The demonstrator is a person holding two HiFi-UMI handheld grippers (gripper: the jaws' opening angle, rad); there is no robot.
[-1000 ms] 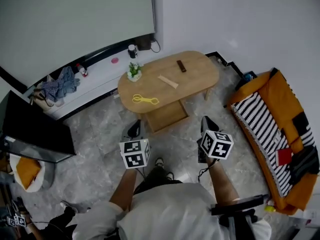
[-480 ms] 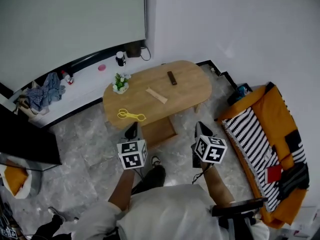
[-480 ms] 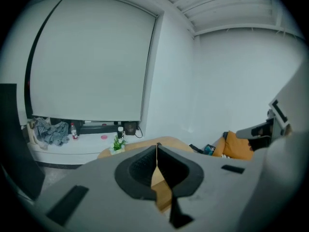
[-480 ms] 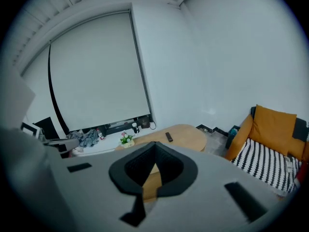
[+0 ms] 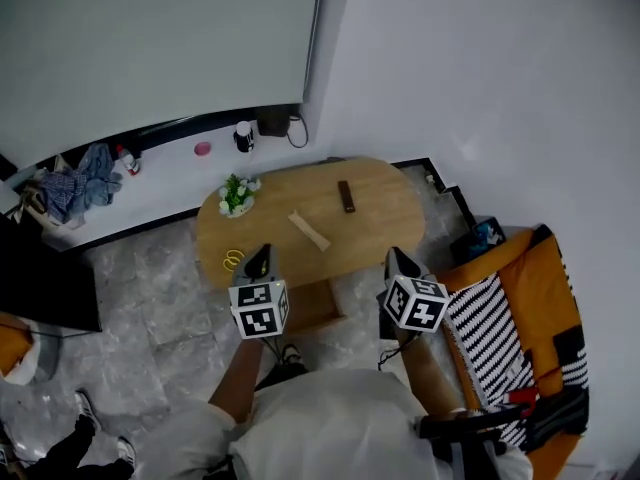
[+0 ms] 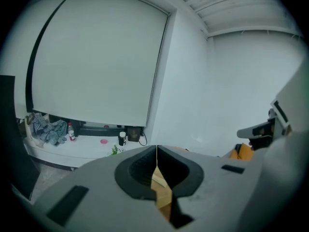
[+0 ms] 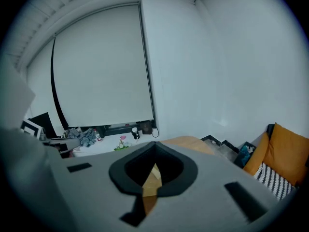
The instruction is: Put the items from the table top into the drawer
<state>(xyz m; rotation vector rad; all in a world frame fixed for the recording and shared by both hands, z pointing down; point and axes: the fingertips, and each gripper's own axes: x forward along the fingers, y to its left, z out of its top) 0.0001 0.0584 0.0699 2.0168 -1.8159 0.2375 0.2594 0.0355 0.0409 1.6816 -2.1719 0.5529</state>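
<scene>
Pale wood with a smooth, satin finish on the oval table [image 5: 385,218]; the same light wood on the flat strip [image 5: 309,231]. Grey veined stone, polished and faintly glossy, across the floor [image 5: 170,288]. Woven cloth on the sofa [image 5: 525,283], plain orange under a black-and-white striped throw [image 5: 487,338]. Matt white paint on the wall [image 5: 480,88]. Soft, crumpled blue cloth [image 5: 70,183] against the smooth white ledge [image 5: 170,173]. Matt grey plastic with a black rubbery lining on the left gripper [image 6: 157,150] and right gripper [image 7: 154,145].
</scene>
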